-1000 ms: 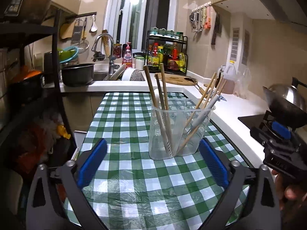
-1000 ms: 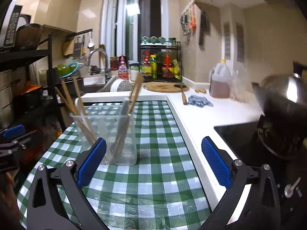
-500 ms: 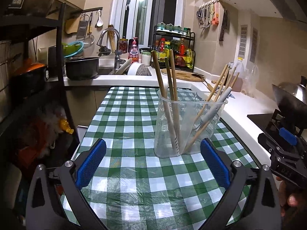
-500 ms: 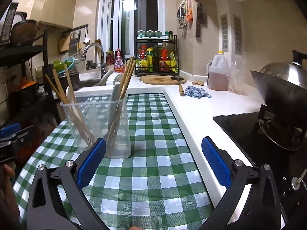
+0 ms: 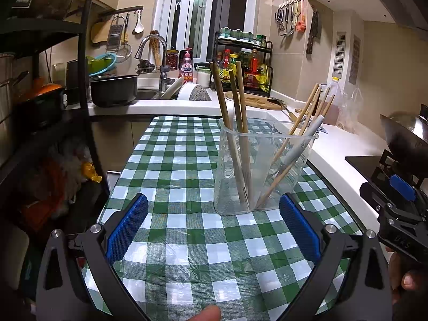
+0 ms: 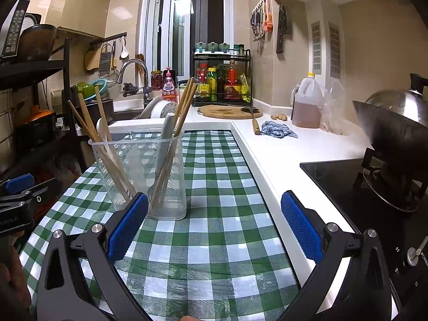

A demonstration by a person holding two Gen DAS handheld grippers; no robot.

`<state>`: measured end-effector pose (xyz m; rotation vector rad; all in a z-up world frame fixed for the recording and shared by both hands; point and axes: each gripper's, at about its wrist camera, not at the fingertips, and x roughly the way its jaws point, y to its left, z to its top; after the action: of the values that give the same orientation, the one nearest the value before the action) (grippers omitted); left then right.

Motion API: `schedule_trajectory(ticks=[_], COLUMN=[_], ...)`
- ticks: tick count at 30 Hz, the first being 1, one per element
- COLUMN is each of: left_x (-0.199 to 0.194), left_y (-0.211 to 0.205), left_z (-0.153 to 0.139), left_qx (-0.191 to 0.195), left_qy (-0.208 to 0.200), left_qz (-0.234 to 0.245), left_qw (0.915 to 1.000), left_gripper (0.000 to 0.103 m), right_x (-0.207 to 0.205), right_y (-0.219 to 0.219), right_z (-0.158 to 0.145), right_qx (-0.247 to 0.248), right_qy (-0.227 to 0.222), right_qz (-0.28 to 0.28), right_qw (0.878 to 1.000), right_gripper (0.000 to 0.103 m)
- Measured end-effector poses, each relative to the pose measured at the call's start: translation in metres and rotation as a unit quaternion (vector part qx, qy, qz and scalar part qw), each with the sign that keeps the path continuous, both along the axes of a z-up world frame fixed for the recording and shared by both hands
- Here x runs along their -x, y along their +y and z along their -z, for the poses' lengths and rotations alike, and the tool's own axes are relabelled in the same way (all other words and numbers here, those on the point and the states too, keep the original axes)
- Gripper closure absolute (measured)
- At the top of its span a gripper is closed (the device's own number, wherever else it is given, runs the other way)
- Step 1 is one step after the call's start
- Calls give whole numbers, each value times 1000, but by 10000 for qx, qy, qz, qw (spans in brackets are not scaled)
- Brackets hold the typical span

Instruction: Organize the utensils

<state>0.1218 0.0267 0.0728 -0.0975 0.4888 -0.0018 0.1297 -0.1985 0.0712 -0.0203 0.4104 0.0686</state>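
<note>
Clear holder (image 5: 263, 171) on checked counter (image 5: 187, 230): chopsticks (image 5: 235, 133), pale-handled utensil (image 5: 302, 144) upright inside. Both tools (image 5: 212, 230) (image 6: 214, 227) wide, empty, nearer than a second ago. Looks organized.

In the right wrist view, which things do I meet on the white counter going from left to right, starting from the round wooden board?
Wooden board → spatula → blue cloth → oil jug → wok.
</note>
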Motion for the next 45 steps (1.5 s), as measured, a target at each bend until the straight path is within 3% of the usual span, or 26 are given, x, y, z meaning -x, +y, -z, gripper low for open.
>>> schedule_trajectory(ticks=[45], left_x=[2], left_y=[-2], left_z=[3], left_qx=[-39], left_qy=[11], left_qz=[99], left_qw=[9999], left_gripper=[8], right_x=[0], right_y=[1], right_z=[1], right_qx=[58], right_qy=[-12], right_qz=[-2], right_qw=[10000], right_gripper=[5])
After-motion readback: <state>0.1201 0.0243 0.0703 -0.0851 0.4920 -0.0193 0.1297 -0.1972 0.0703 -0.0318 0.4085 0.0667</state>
